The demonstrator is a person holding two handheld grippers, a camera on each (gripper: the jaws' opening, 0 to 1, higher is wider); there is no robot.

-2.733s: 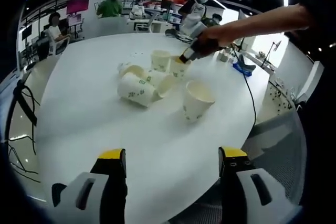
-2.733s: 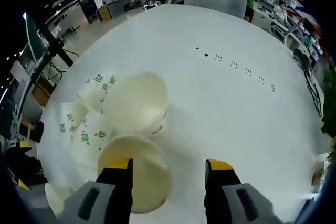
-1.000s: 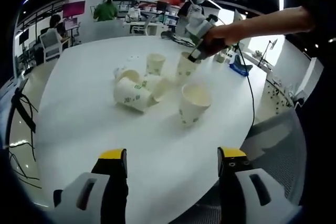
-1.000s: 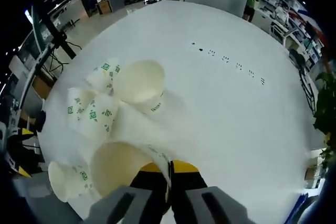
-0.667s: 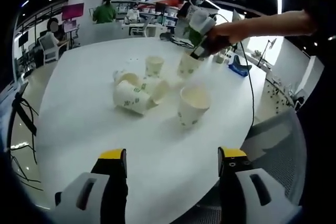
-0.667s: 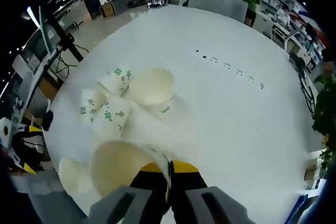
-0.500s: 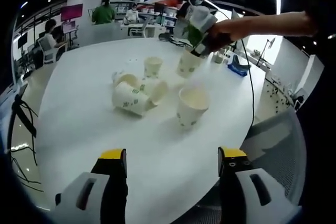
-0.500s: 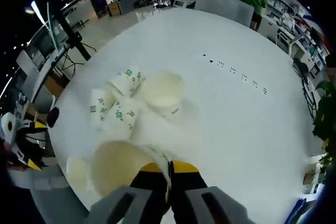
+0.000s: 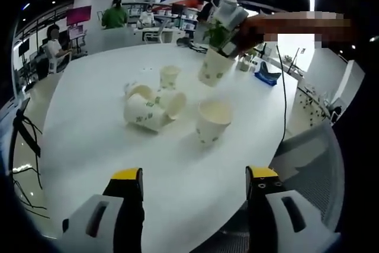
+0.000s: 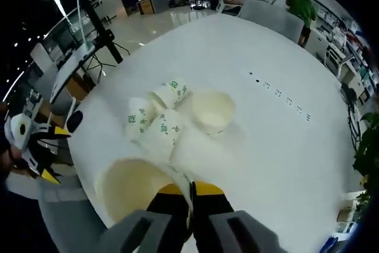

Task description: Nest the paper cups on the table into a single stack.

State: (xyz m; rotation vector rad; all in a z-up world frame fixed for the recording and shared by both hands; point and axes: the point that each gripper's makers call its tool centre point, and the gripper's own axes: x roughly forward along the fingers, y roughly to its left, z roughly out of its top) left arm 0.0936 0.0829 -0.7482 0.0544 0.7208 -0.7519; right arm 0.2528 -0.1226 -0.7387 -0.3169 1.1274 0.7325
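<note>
Right gripper [image 10: 190, 197]: yellow-tipped jaws pressed together on the thin rim of a white paper cup with green print [image 10: 137, 192], wall pinched between them. Cup body to the left of the jaws, round cream mouth open toward the camera. In the left gripper view, same held cup [image 9: 214, 67] hanging clear of the round white glossy table [image 9: 89, 140], long axis slightly tilted, mouth up under the right gripper [image 9: 228, 23], narrow base down.

Left gripper [image 9: 193, 183]: jaws spread wide, nothing between them, low over the near table edge.

Well ahead of the left jaws, slightly right: an upright tapered paper cup [image 9: 212, 121], mouth up, smooth cream inside. Ahead and left of it, a cluster of toppled paper cups [image 9: 151, 105] lying on their sides, touching, long axes roughly level with the table, mouths facing differing ways. Beyond the cluster, a smaller-looking upright paper cup [image 9: 169, 77], mouth up.

In the right gripper view, ahead of the jaws: the same toppled cups [image 10: 155, 121] with green square prints, and just right of them an open-mouthed cup [image 10: 212, 111]. Matte paper, rolled rims.
</note>
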